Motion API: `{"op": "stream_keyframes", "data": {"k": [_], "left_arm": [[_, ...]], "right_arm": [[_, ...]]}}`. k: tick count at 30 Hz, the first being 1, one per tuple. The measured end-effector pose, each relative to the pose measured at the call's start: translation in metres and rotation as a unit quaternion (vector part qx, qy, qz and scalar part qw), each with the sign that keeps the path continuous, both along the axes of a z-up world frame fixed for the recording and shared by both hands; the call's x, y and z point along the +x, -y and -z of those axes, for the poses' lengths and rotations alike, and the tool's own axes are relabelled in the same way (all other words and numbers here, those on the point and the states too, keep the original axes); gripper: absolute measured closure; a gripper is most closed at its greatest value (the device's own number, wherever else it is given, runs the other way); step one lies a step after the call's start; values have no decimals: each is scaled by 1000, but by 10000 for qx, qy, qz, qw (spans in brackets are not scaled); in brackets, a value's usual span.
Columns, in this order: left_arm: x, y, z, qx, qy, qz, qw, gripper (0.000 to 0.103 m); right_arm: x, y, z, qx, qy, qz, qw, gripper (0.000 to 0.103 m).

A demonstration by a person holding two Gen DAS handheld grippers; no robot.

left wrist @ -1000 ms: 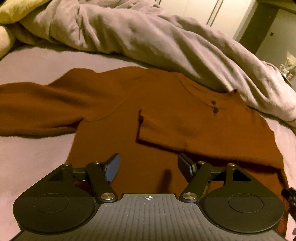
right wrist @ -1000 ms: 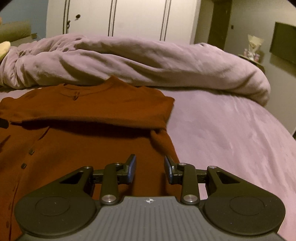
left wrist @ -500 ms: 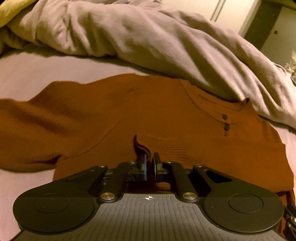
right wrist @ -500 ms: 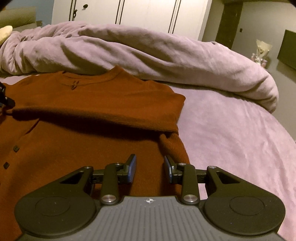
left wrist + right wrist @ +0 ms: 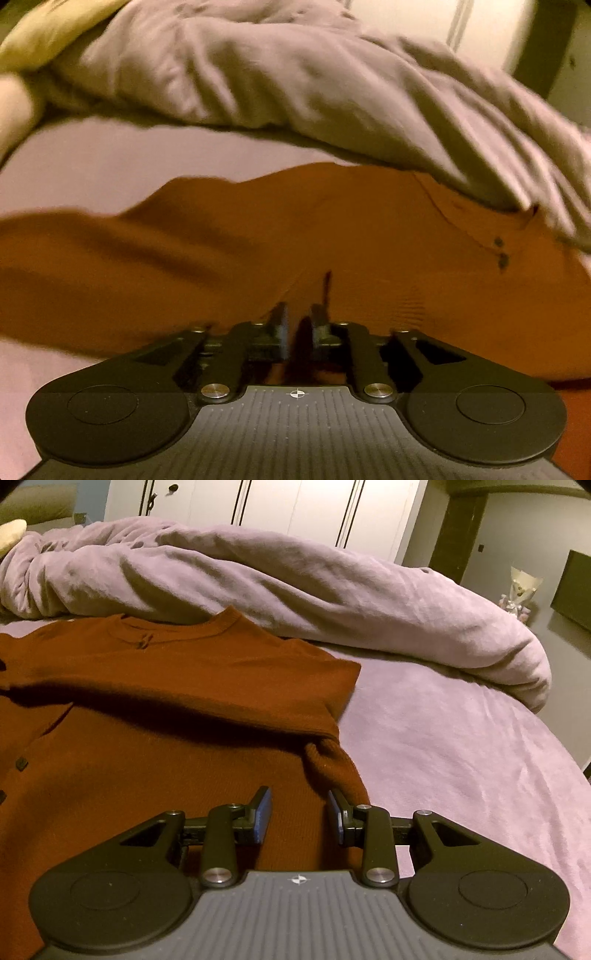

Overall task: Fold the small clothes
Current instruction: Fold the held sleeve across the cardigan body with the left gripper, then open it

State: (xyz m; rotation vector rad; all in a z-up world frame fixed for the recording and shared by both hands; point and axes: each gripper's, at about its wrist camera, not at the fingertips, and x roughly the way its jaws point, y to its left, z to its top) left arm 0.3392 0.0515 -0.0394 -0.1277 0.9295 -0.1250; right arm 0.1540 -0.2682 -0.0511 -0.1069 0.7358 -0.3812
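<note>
A rust-brown buttoned sweater (image 5: 332, 229) lies flat on the bed, neck toward the duvet. One sleeve is folded across its chest; the other sleeve (image 5: 74, 266) lies spread to the left. My left gripper (image 5: 298, 326) is shut on the cuff end of the folded sleeve, low on the fabric. In the right wrist view the sweater (image 5: 155, 768) fills the left half, with the folded sleeve (image 5: 184, 679) across it. My right gripper (image 5: 298, 818) is open and empty, hovering over the sweater's right side near a small bunched fold (image 5: 325, 764).
A bunched lilac duvet (image 5: 295, 583) lies along the far side of the bed, touching the sweater's collar. The lilac sheet (image 5: 461, 746) stretches to the right. A yellow pillow (image 5: 48, 33) sits far left. White wardrobe doors (image 5: 295, 509) stand behind.
My left gripper moved forward and closed on the folded sleeve's cuff, then pushed further toward the collar. My right gripper stayed open and shifted slightly.
</note>
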Motion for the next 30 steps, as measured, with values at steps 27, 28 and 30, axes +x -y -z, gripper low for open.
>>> {"op": "stream_keyframes", "data": {"k": [27,28,30], "left_arm": [[-53,-301,8,-1267,529,-3684,9195,52],[-49,-301,9,-1197,516,-3687,9204,76],[-46,-302,11,-1218,394,-3703,9201,91]], "right_arm": [[-15,-24,-7,98,-99,171,9998,70],[-15,-25,-7,87,-108,165,9998,70],[-14,-27,-7,87,-109,162,9998,70]]}}
